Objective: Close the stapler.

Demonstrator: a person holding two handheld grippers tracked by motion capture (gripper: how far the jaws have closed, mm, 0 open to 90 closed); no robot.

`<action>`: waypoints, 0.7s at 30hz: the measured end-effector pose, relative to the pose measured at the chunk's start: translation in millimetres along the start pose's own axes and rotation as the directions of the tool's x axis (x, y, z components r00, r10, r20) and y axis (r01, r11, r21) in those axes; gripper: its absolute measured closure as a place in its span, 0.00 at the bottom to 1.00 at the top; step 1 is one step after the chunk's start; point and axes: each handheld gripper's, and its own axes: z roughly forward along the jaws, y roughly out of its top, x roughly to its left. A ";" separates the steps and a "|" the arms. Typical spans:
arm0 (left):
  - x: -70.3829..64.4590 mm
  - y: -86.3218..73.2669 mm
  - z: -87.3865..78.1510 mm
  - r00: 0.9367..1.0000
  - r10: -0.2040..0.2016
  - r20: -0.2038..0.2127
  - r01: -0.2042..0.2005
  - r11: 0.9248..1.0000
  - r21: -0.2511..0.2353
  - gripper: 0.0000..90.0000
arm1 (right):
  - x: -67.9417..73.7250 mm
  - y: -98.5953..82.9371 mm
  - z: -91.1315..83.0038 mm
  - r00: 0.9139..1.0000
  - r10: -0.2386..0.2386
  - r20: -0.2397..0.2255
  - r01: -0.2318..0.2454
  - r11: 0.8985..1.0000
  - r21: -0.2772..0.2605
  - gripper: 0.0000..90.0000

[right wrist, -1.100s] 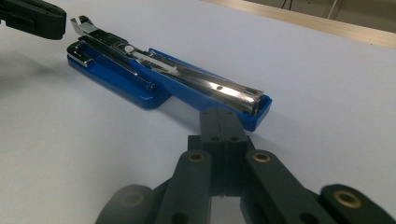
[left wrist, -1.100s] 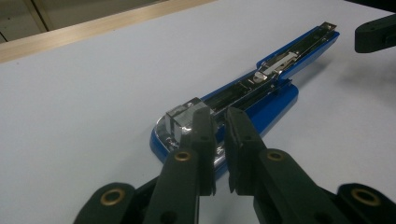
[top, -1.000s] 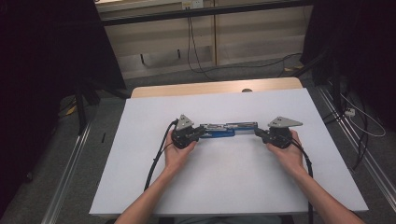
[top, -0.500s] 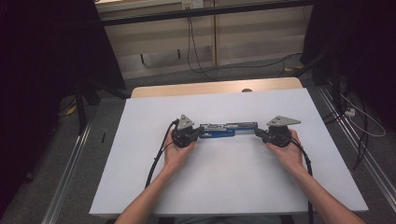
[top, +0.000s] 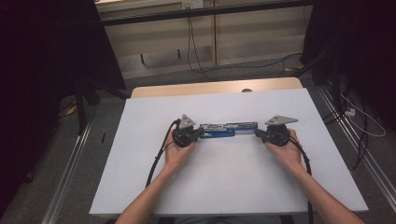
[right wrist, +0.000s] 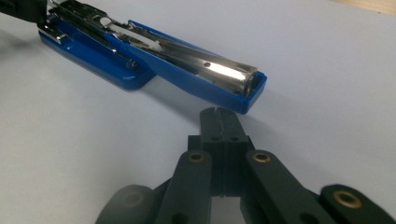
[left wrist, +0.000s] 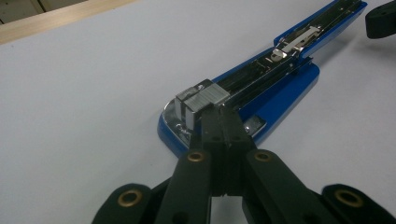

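1. Nearest the person, both hands are gripping the tools on the white table [top: 224,182], short of the stapler.
2. The left gripper [left wrist: 219,112] is pressing its fully closed jaws against the blue stapler [left wrist: 261,88] at its metal head, clasping nothing.
3. The right gripper [right wrist: 219,114] is sitting closed and empty, just short of the stapler's opposite end.
4. The stapler is lying opened out flat between them; no readable writing on it.

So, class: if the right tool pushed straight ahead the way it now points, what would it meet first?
The right tool, jaws shut, points at the near end of the opened blue stapler. It would probably meet that blue end first, across a small gap of white table.
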 end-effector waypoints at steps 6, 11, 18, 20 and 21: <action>-0.4 0.1 0.1 1.000 0.016 -0.002 -0.016 1.000 0.004 1.00 | -0.4 0.9 3.5 1.000 0.000 0.007 0.000 0.999 0.038 1.00; -1.1 0.2 0.3 1.000 0.010 -0.003 -0.010 1.000 0.003 1.00 | -0.7 1.4 4.5 1.000 0.008 0.013 -0.009 0.999 0.051 1.00; -4.1 0.5 0.4 0.999 0.032 -0.020 -0.031 0.999 0.007 1.00 | 1.5 2.6 7.9 1.000 -0.012 0.024 0.010 0.996 0.086 1.00; -2.7 0.7 0.0 0.999 0.039 -0.021 -0.038 0.999 0.011 1.00 | 1.2 3.2 8.1 1.000 -0.011 0.023 0.008 0.996 0.091 1.00; -2.8 0.6 0.1 0.999 0.034 -0.018 -0.034 0.999 0.010 1.00 | 1.4 3.5 8.2 1.000 -0.010 0.025 0.007 0.996 0.094 1.00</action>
